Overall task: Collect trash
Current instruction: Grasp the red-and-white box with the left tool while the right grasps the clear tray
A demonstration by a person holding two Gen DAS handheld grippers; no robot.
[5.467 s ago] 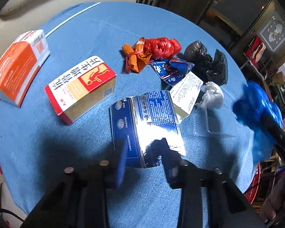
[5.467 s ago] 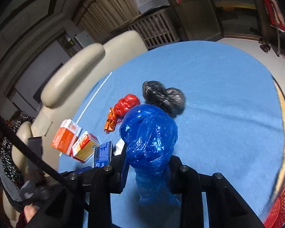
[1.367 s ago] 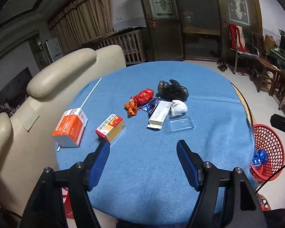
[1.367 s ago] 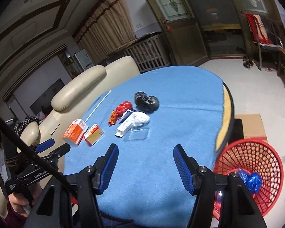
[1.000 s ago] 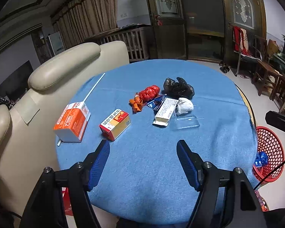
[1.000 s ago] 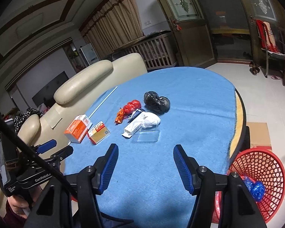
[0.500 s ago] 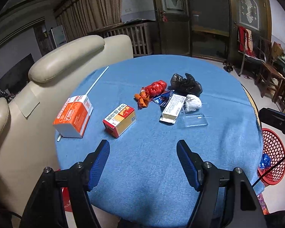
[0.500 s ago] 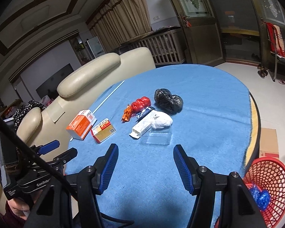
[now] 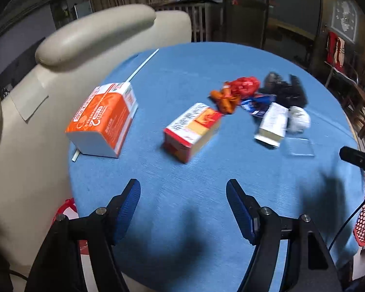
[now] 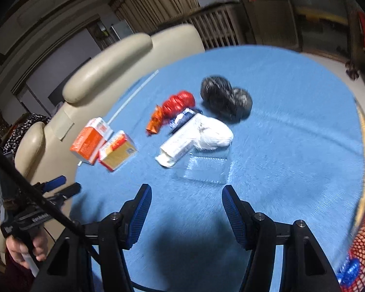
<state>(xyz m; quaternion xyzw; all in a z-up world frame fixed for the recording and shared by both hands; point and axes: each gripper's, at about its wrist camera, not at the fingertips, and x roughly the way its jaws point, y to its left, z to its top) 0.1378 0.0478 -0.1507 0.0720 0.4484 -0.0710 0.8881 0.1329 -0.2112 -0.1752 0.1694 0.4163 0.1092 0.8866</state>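
Right wrist | right hand-held gripper (image 10: 186,193): released, empty | clear plastic tray (image 10: 205,169): just ahead

Both fisheye views bow the room hard towards black corners, and the far walls and doorway sit dim while the round blue cloth-covered table (image 9: 206,73) is evenly and fairly brightly lit from above. Motion blur smears the scattered litter, worst on the crumpled black plastic bag (image 10: 225,102) and the clear plastic tray (image 10: 206,170), whose glossy surface catches pale glare. Soft dark shadows pool on the near cloth below each pair of blue-padded fingers (image 9: 126,209), which stay sharp.
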